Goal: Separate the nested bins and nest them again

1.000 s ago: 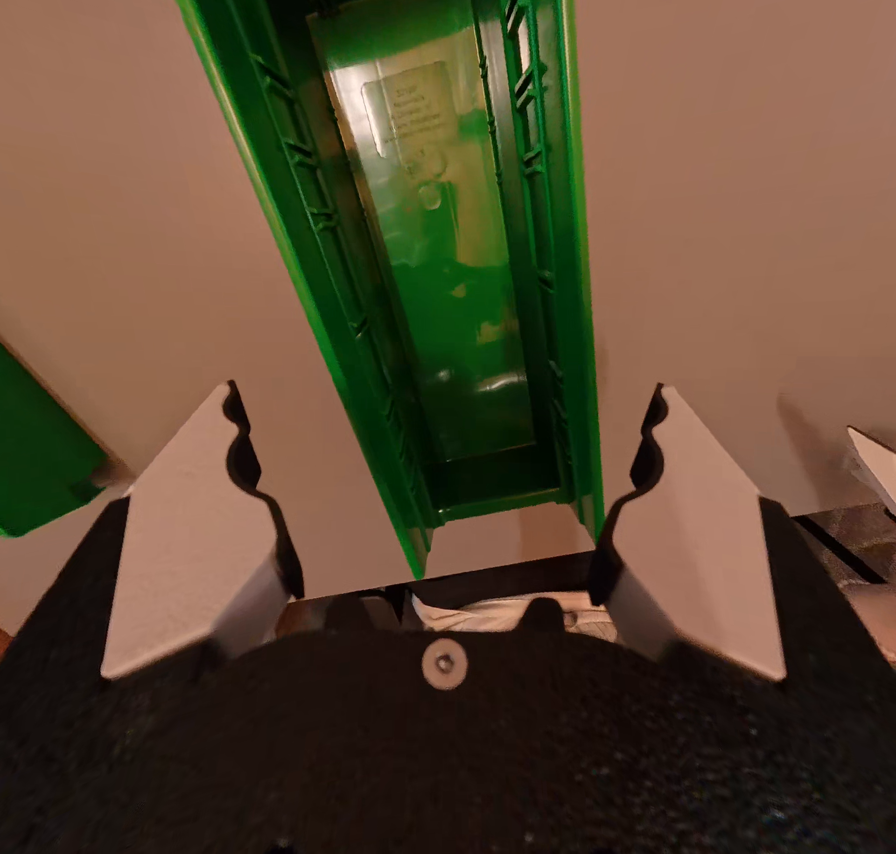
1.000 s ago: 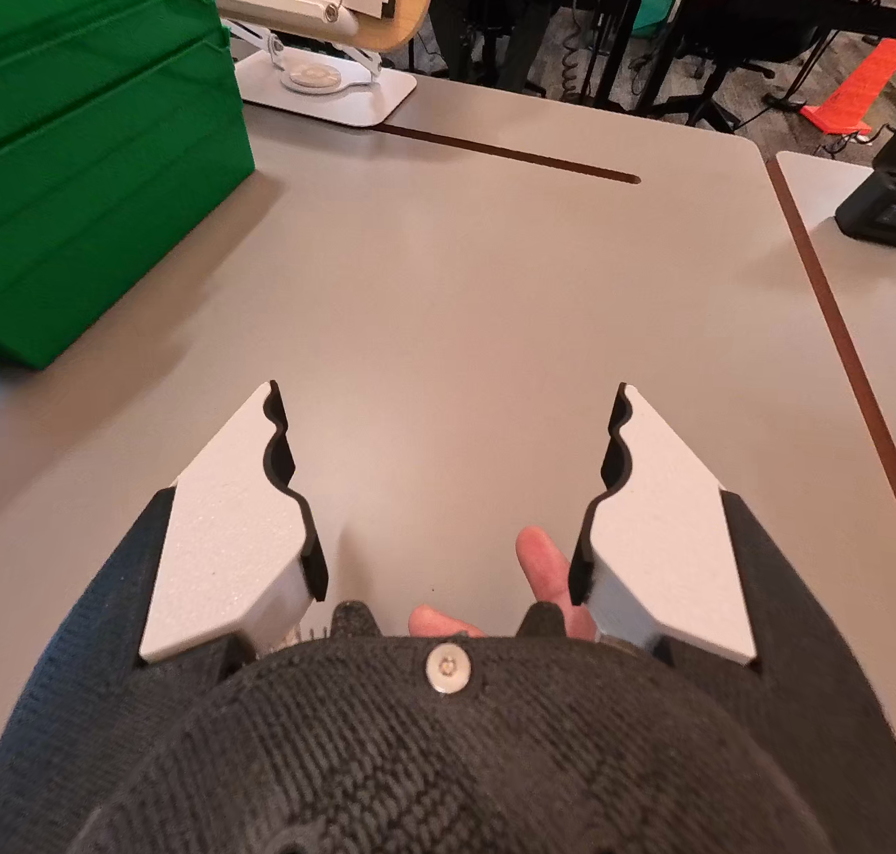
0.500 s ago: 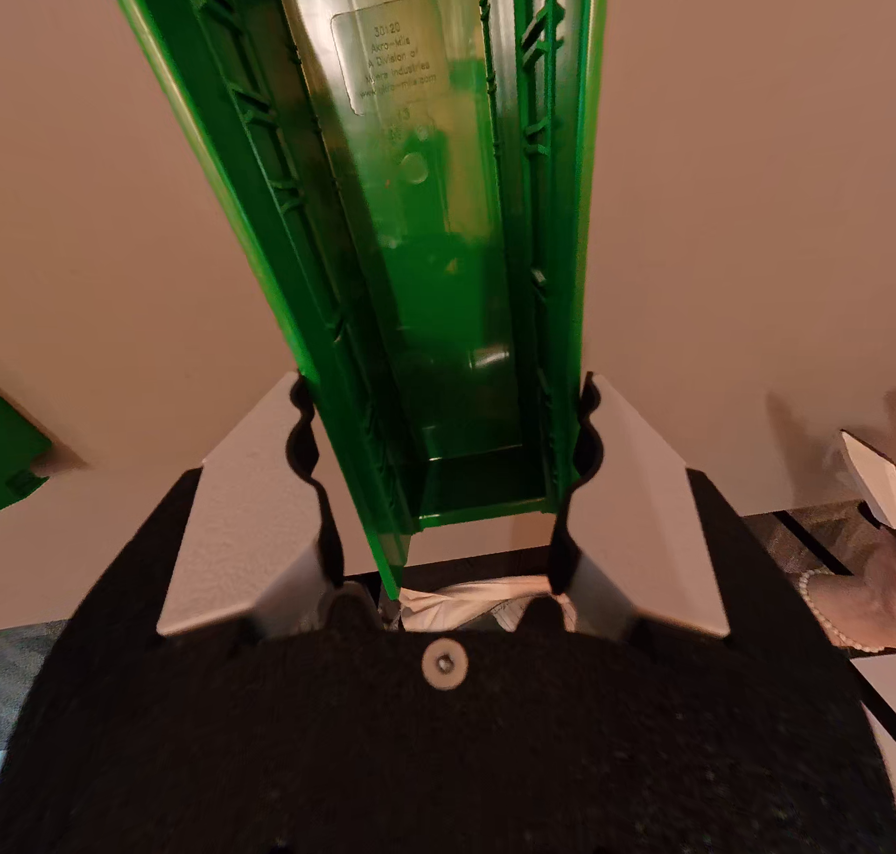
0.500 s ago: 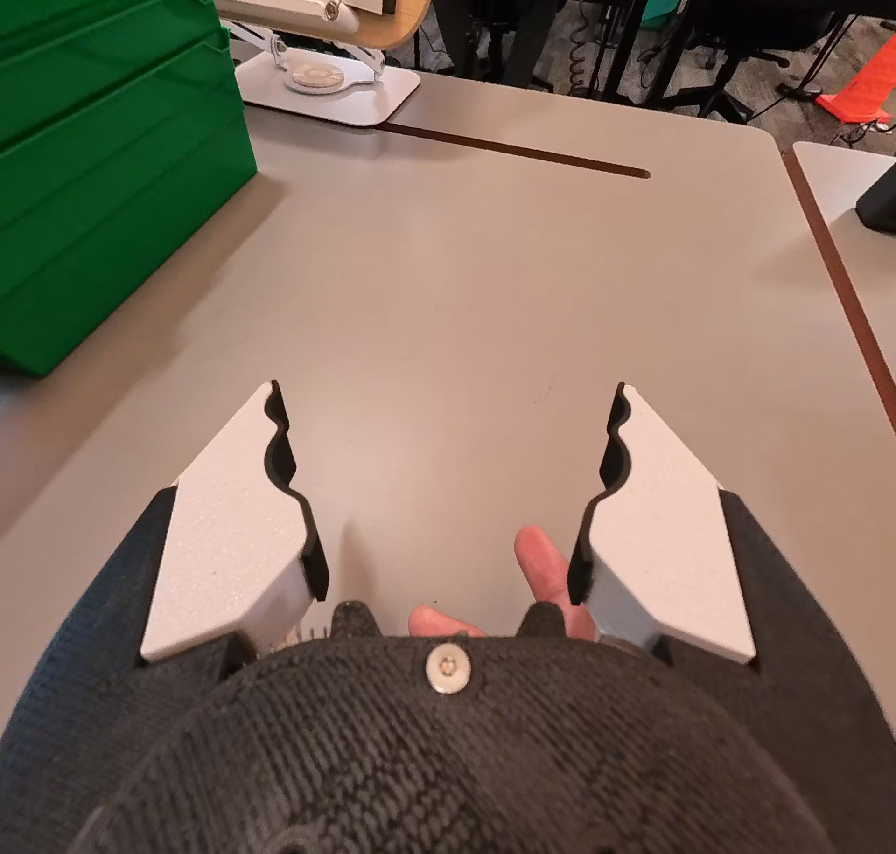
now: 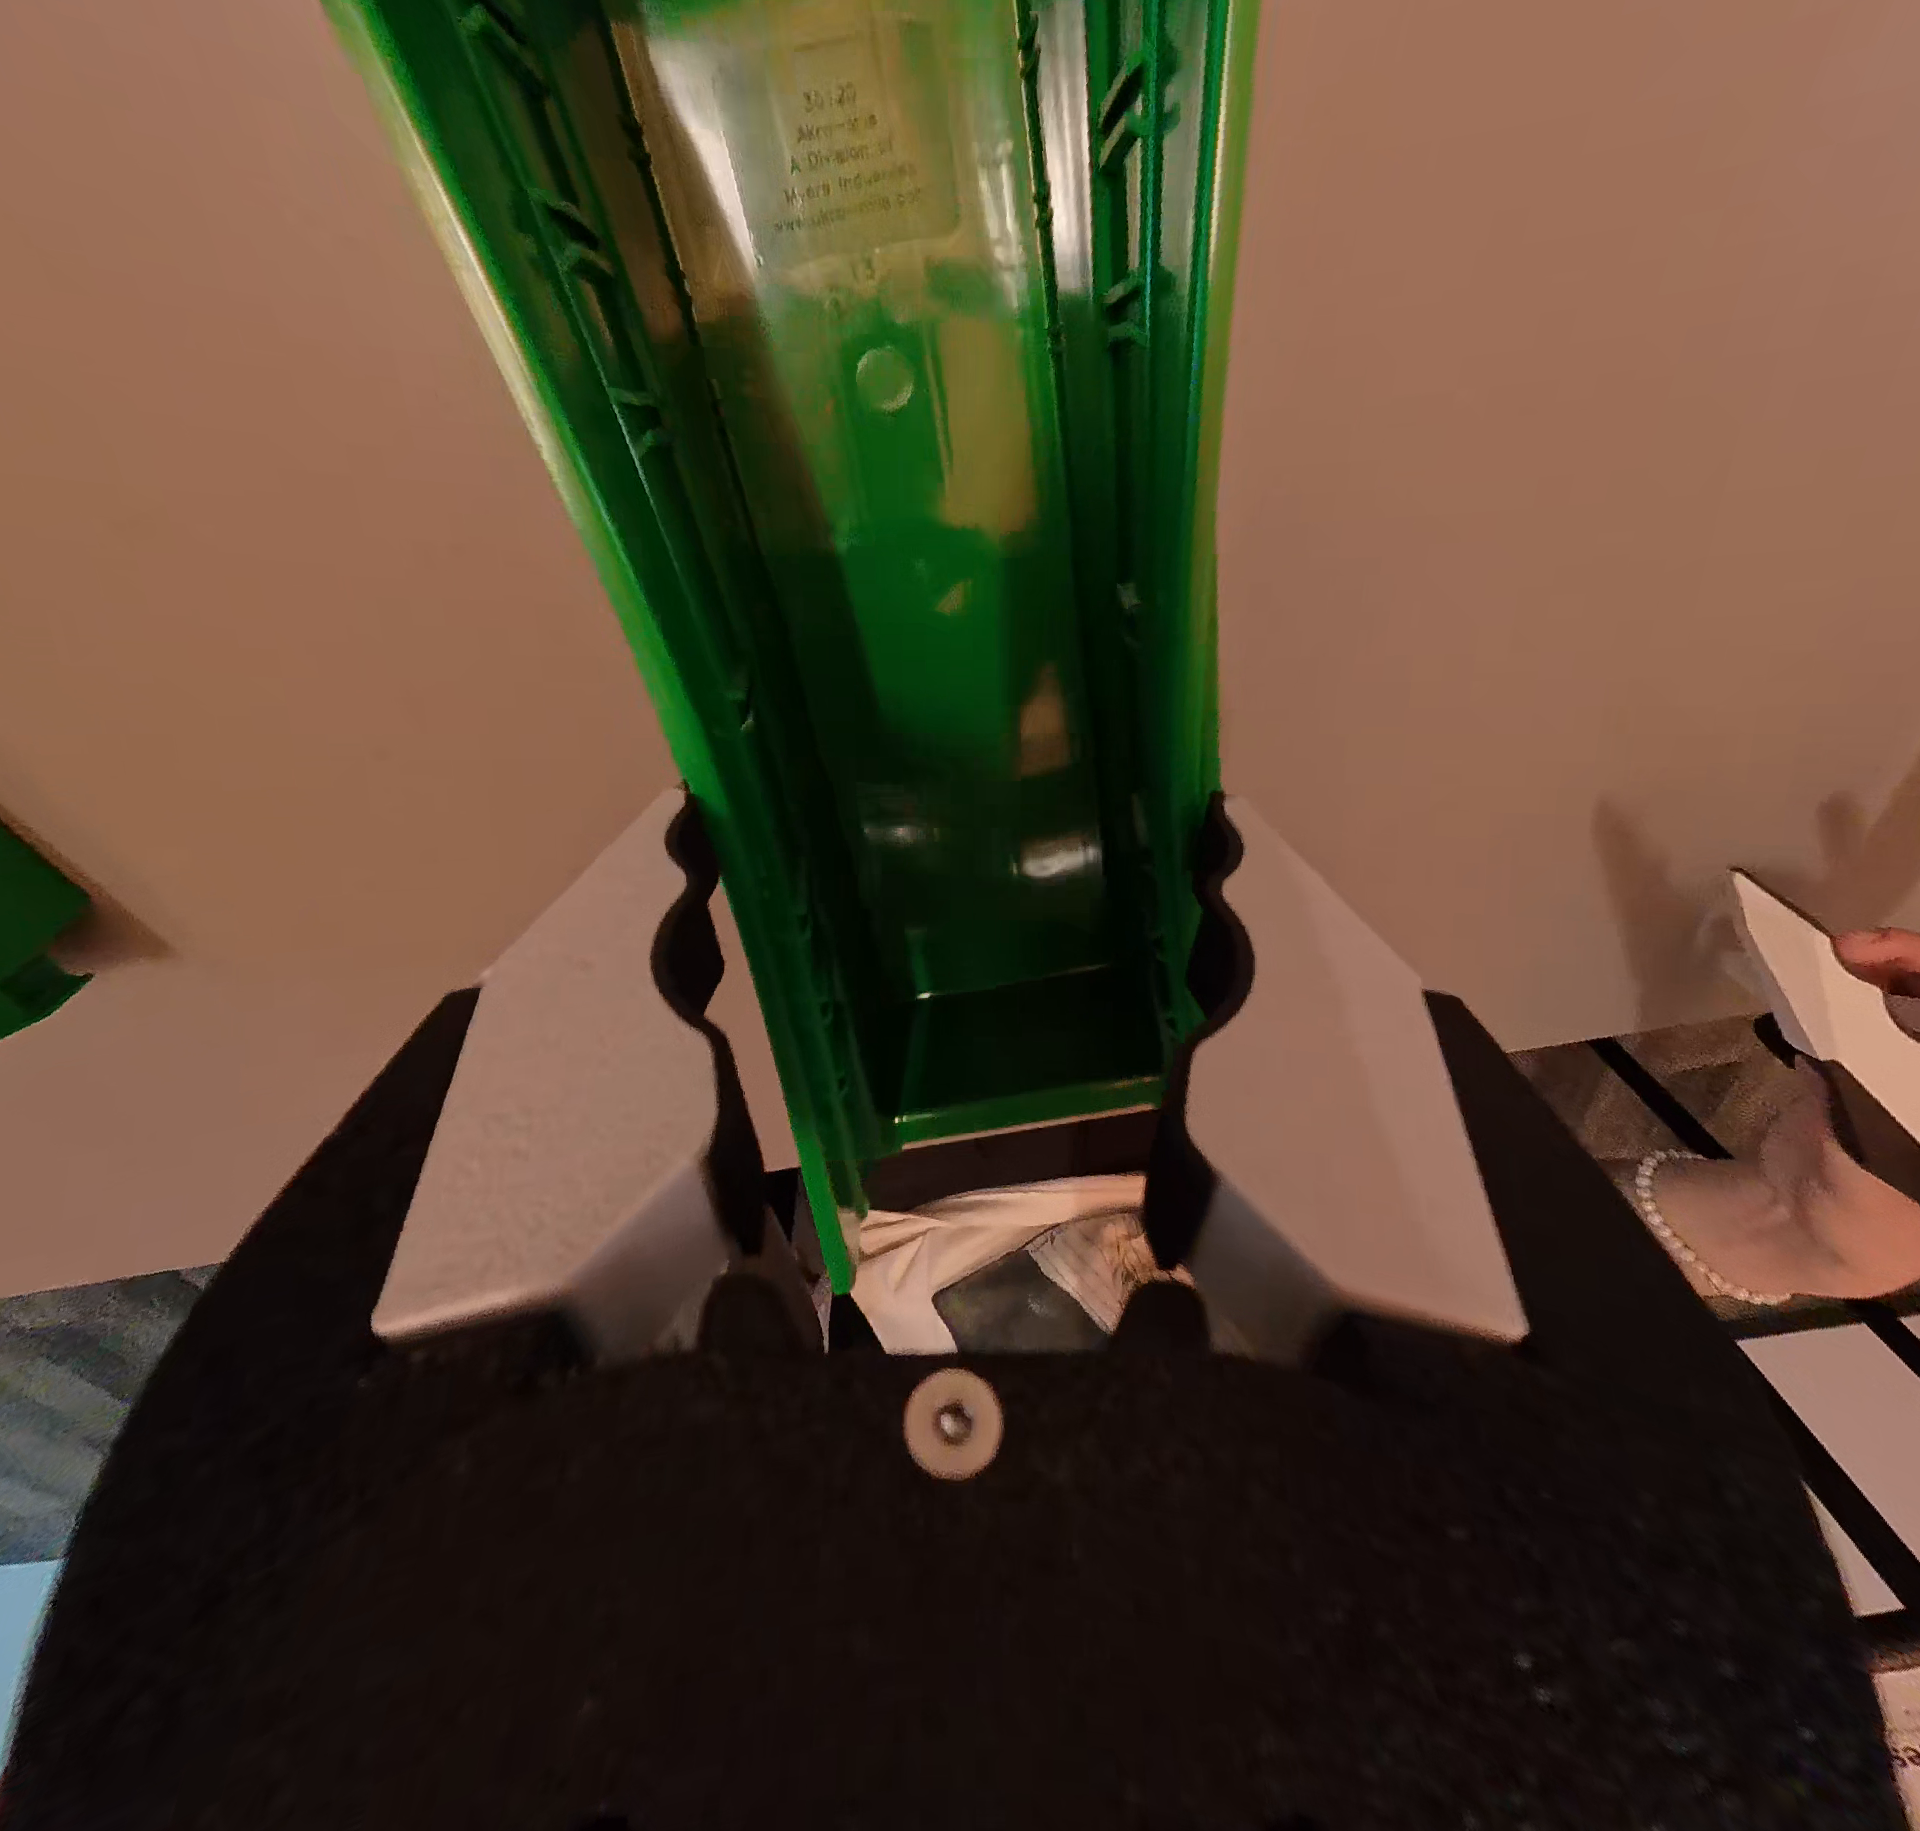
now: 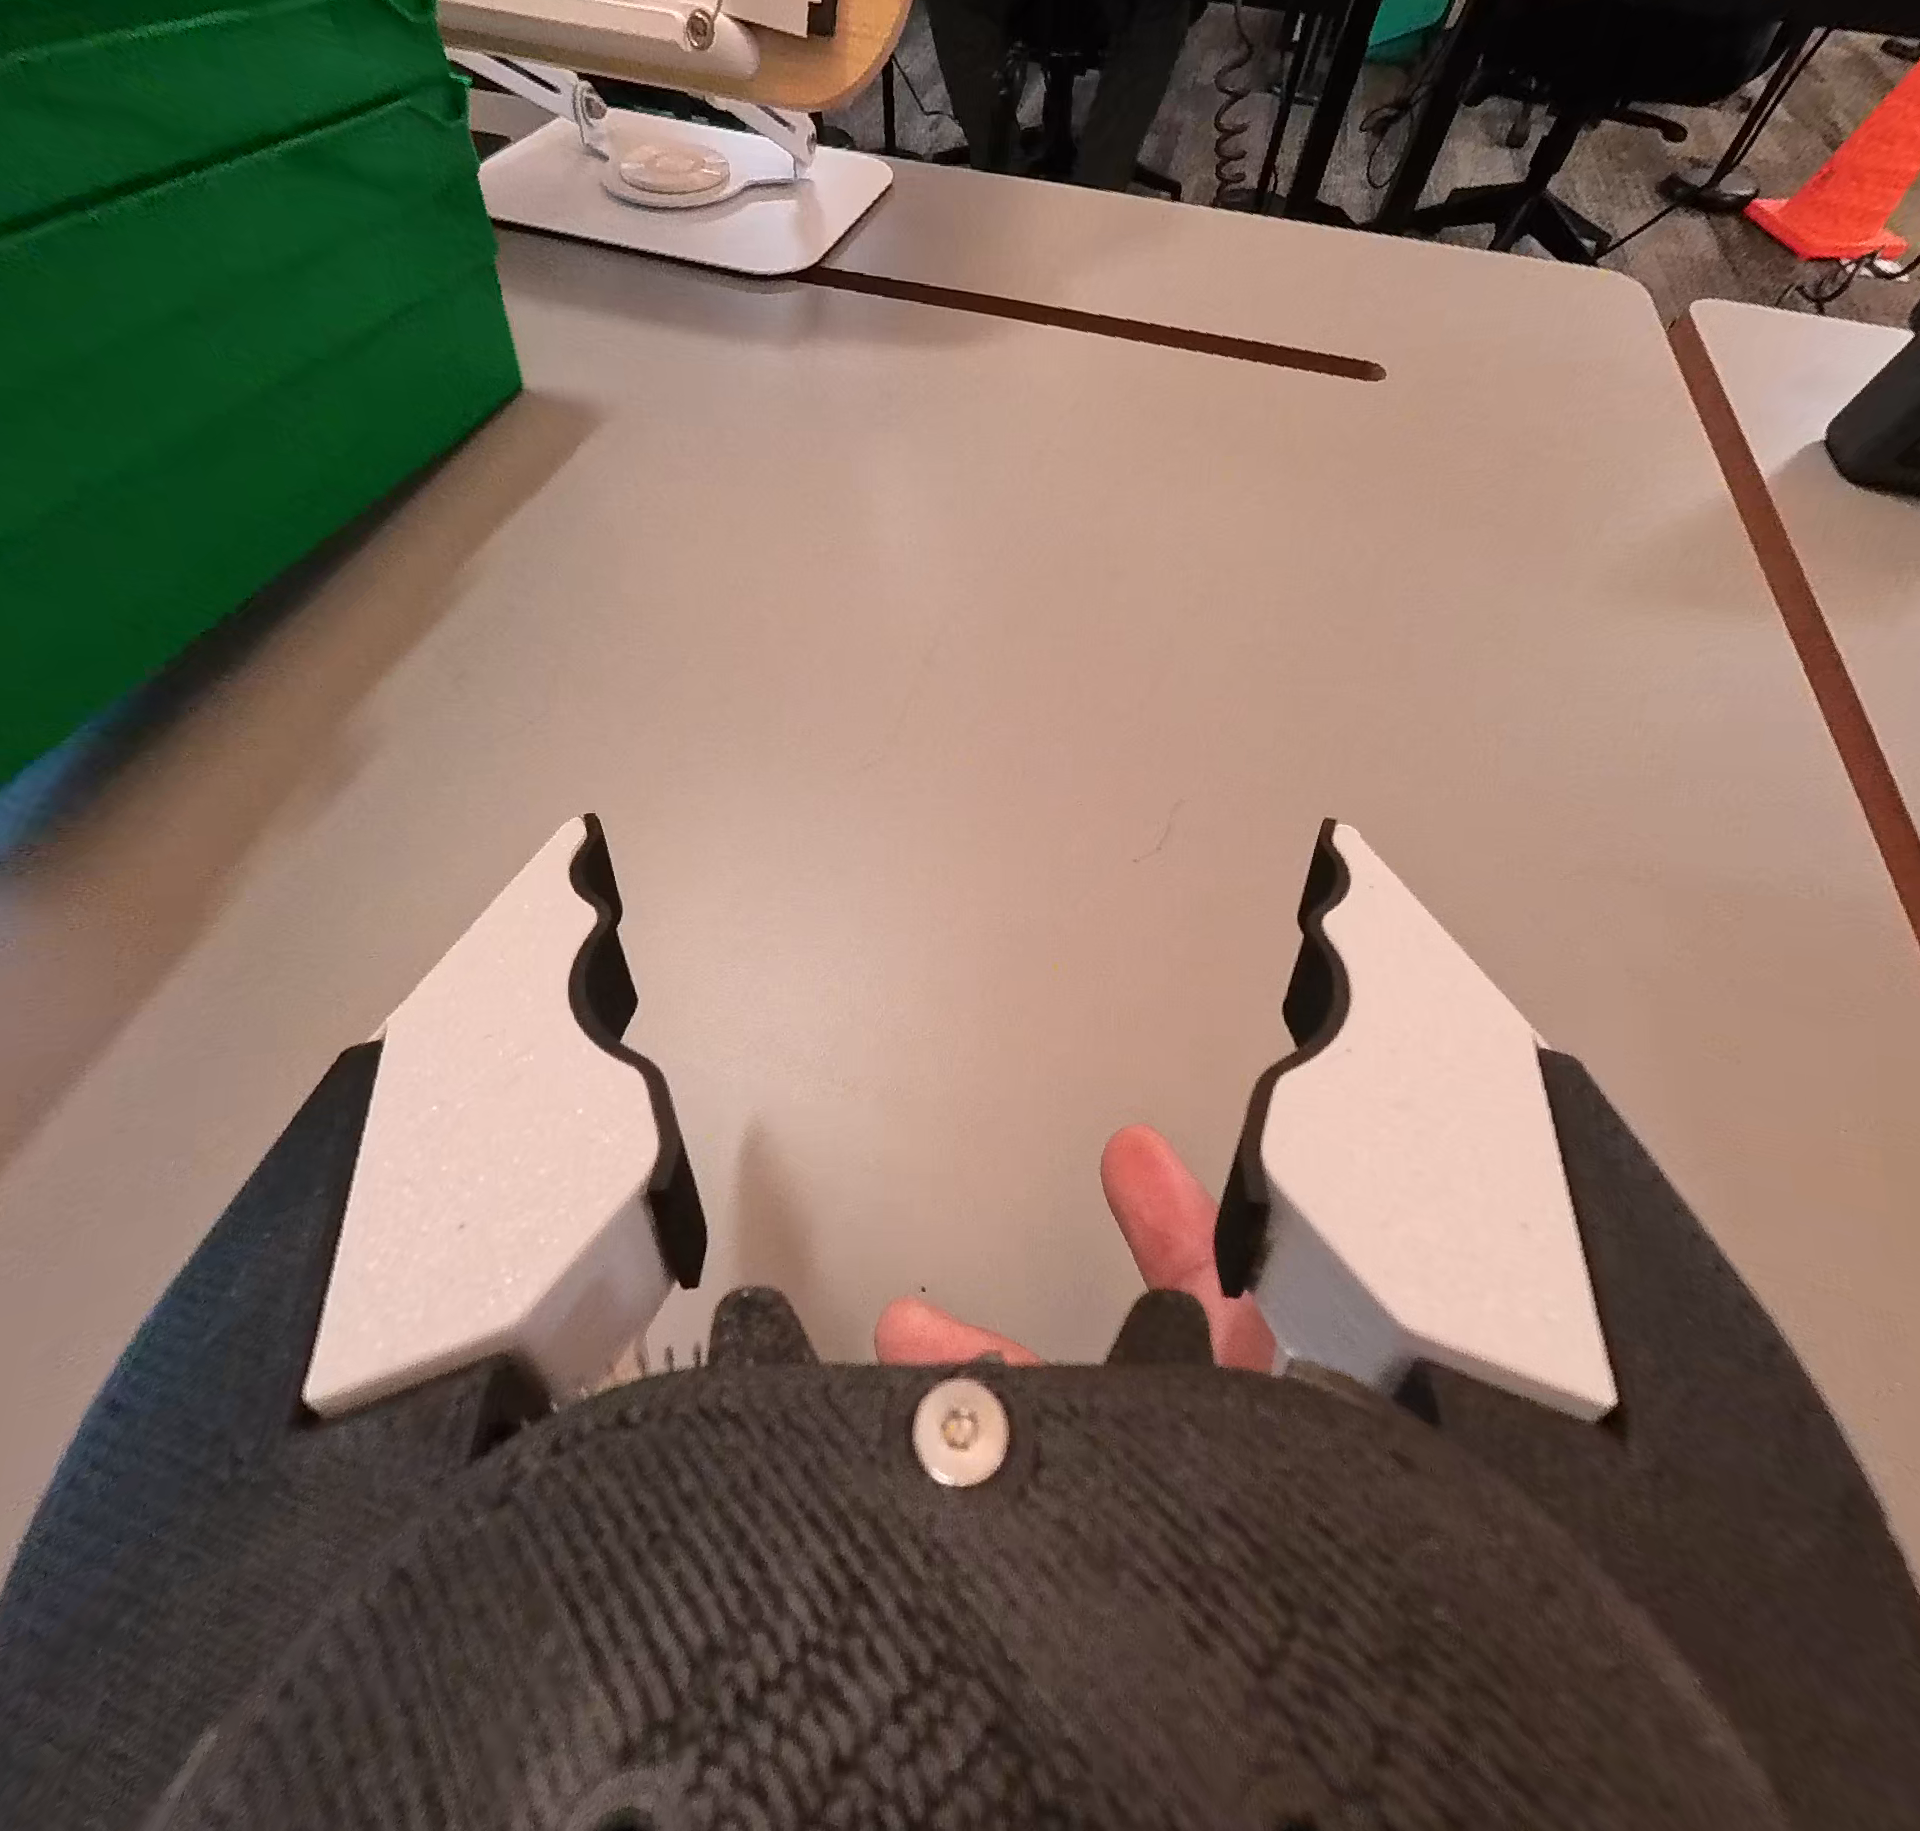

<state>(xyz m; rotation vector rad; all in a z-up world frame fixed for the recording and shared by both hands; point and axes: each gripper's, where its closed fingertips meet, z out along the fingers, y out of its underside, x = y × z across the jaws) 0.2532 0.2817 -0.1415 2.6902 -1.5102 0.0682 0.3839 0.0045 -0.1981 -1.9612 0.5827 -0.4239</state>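
The left gripper has its fingers clamped on the near end of a long green bin, which reaches away over the beige surface. The right gripper, fingers spread and empty, hovers above the surface beside stacked green bins.

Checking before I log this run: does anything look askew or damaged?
Nothing looks damaged. The long narrow green plastic bin overhangs the beige table's near edge, between the left gripper's fingers.
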